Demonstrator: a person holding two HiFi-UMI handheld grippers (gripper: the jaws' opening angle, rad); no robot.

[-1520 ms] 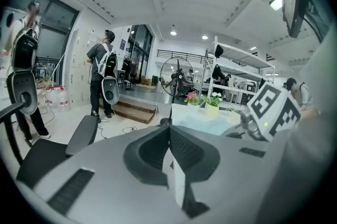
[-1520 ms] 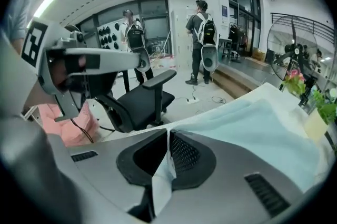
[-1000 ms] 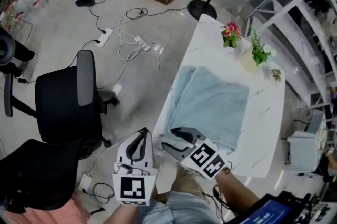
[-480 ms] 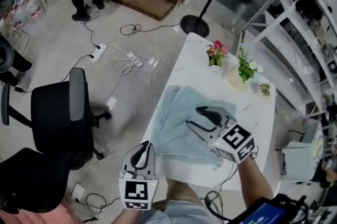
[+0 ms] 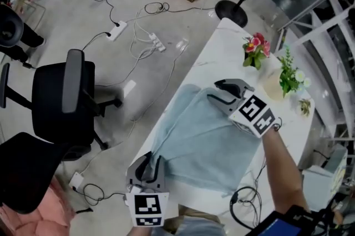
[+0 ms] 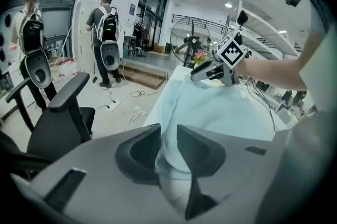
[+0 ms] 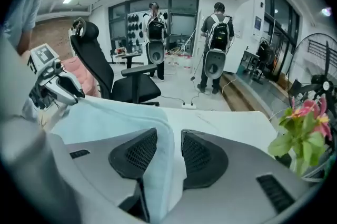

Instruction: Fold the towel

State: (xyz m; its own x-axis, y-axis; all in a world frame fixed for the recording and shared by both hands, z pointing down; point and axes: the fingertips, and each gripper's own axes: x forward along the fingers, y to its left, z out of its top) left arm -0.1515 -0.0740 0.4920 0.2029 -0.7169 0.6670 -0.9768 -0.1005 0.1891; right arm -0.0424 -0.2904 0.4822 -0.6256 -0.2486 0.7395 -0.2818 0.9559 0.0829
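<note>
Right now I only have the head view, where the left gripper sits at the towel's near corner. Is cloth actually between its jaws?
Observer: Yes. In the left gripper view, the jaws of the left gripper pinch a bunched corner of the towel from both sides.
Operator: And the right one?
Observer: In the right gripper view, the right gripper has a folded towel edge clamped between its jaws, which have just been closing.

Towel (image 5: 205,140) corners vanish between jaws: one in the left claw (image 5: 151,160) at the desk's (image 5: 222,43) near-left corner, one in the right claw (image 5: 213,90), its jaws just closing tighter on it. Black chair (image 5: 28,174) cropped at lower left.
</note>
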